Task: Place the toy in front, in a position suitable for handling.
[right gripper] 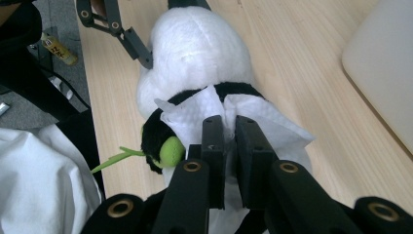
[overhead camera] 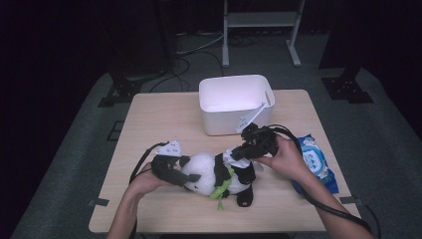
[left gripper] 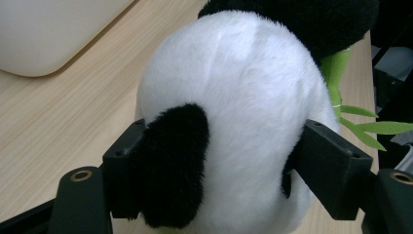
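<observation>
A black-and-white panda plush (overhead camera: 204, 172) lies on its side on the wooden table (overhead camera: 149, 124), with green fabric leaves (overhead camera: 220, 189) at its front. My left gripper (overhead camera: 186, 175) is shut on the plush's white head (left gripper: 243, 97), one jaw on the black ear and the other on the far side. My right gripper (overhead camera: 238, 154) hovers over the plush's body, shut on a crumpled white wipe (right gripper: 195, 117) that rests against the fur. In the right gripper view its jaws (right gripper: 230, 131) pinch the wipe's middle fold.
A white plastic bin (overhead camera: 234, 102) stands behind the plush at the table's far middle, a white stick leaning at its right corner. A blue wipes packet (overhead camera: 316, 162) lies at the right edge under the right forearm. Cables trail from both grippers.
</observation>
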`<state>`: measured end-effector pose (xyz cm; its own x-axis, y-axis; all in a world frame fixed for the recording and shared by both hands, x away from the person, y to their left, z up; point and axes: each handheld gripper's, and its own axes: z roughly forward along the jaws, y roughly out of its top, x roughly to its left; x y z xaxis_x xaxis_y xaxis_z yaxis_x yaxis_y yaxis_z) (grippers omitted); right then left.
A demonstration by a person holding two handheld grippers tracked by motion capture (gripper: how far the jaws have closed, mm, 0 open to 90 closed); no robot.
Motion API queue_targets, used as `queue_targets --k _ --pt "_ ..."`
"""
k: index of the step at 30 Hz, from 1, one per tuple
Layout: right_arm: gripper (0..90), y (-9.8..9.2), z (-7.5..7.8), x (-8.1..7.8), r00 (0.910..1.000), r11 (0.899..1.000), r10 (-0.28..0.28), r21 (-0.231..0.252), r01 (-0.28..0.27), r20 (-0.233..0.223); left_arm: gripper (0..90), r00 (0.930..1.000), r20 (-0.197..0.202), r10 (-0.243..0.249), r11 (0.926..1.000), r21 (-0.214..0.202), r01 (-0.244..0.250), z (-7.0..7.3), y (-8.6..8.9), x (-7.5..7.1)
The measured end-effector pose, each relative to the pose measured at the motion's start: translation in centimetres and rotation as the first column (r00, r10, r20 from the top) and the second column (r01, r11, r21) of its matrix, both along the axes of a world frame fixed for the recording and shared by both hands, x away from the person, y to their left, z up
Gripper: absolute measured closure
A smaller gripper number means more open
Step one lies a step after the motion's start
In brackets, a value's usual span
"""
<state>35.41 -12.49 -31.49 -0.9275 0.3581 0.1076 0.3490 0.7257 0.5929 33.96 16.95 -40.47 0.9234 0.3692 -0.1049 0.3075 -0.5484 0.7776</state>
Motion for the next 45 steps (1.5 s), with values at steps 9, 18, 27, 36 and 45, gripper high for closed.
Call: queue_targets --k 9,18,27,36,45 --pt "82.4 -2.9 -0.4 -1.8 0.9996 0.999 -0.025 0.029 0.026 -0.013 25.8 1.0 0.0 0.001 1.0 -0.003 -0.001 0.0 -0.1 0.0" --pt "82.3 -5.7 -1.3 -3.4 0.9969 0.997 -0.066 0.037 0.067 -0.043 25.7 1.0 -0.004 0.002 1.0 -0.004 -0.002 0.0 0.0 0.1" --pt "82.3 -5.9 -0.9 -2.7 0.9956 0.995 -0.09 0.038 0.091 -0.029 25.7 1.0 0.006 -0.002 1.0 0.005 0.002 0.1 -0.2 0.0" --pt "82.3 -1.6 0.1 0.6 0.9992 0.999 -0.041 0.022 0.041 -0.004 25.7 0.9999 0.007 -0.008 0.9999 0.008 0.007 0.1 -0.2 -0.1" --pt "82.3 0.8 -0.8 3.0 0.9981 0.999 -0.045 0.005 0.045 -0.043 25.5 1.0 0.003 -0.006 1.0 0.0 0.006 0.0 -0.1 -0.1"
